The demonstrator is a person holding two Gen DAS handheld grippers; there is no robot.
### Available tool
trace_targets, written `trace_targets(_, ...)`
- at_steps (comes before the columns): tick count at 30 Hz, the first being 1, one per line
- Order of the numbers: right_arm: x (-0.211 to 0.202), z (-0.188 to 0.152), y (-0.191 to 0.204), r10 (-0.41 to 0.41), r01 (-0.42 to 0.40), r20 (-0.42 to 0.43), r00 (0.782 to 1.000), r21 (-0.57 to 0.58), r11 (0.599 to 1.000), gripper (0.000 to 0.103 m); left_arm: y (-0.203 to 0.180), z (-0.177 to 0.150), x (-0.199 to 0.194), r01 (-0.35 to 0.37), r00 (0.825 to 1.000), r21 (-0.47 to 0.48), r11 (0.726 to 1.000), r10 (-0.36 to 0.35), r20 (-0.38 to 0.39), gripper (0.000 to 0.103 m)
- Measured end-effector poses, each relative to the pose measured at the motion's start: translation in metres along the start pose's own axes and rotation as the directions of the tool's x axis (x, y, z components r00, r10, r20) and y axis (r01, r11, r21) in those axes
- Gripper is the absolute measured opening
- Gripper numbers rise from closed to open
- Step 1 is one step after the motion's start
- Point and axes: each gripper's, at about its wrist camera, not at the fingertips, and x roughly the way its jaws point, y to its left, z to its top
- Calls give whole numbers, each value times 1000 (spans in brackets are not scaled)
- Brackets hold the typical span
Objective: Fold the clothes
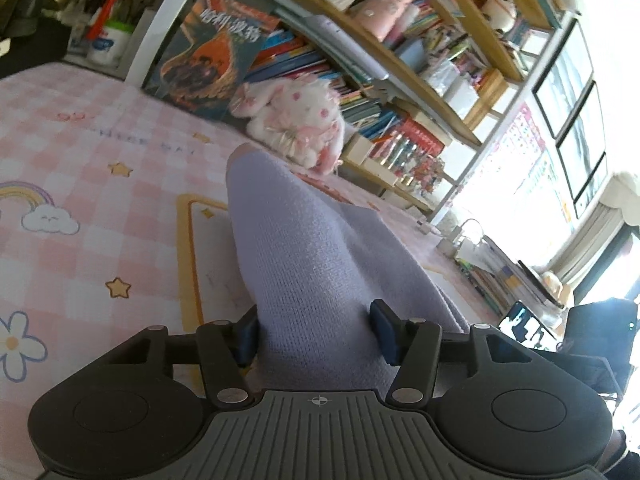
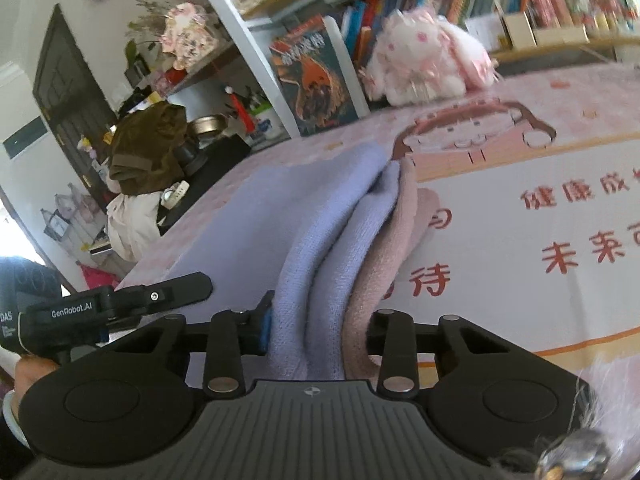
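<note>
- The lavender sweater [image 1: 304, 248] lies on the bed [image 1: 100, 208], over a pink checked sheet with cartoon prints; both grippers hold it up at one end.
- In the left wrist view, the left gripper [image 1: 316, 330] sits in the lower centre of the frame. Its fingers [image 1: 382, 330] have the knit between them and seem to press on it from both sides.
- From these fingers the sweater runs straight forward and up the frame as one long ridge, toward the plush rabbit [image 1: 296, 120] and the bookshelf [image 1: 400, 80].
- In the right wrist view, the right gripper [image 2: 320, 328] has several bunched layers between its fingers [image 2: 264, 326]: lavender folds and a pinkish layer [image 2: 384, 260] at the right. The right finger is mostly hidden by cloth, but the grip looks closed on it.
- There too the long axis points away from the fingers, toward the upper centre of the frame.
- The left gripper also shows at the lower left of the right view, so both hands are near the same end; I judge that the next move carries this end forward along that axis.
</note>
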Motion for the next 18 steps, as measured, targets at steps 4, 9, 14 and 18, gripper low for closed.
trace_targets(4, -10, 0, 5, 4, -3, 24, 1000, -35, 999, 33, -6, 1, -4, 10, 1000, 17, 1000, -10, 11, 55)
trace_targets(9, -19, 3, 10, -1, 5, 45, 999, -70, 998, 33, -13, 3, -9, 21, 999, 39, 999, -22, 25, 55)
trace_targets(14, -25, 4, 13, -3, 8, 62, 998, -79, 997, 33, -18, 5, -12, 23, 999, 54, 998, -25, 33, 55)
trace_targets(18, -28, 4, 14, -1, 6, 70, 998, -81, 997, 33, -20, 6, -12, 21, 999, 59, 998, -24, 36, 55)
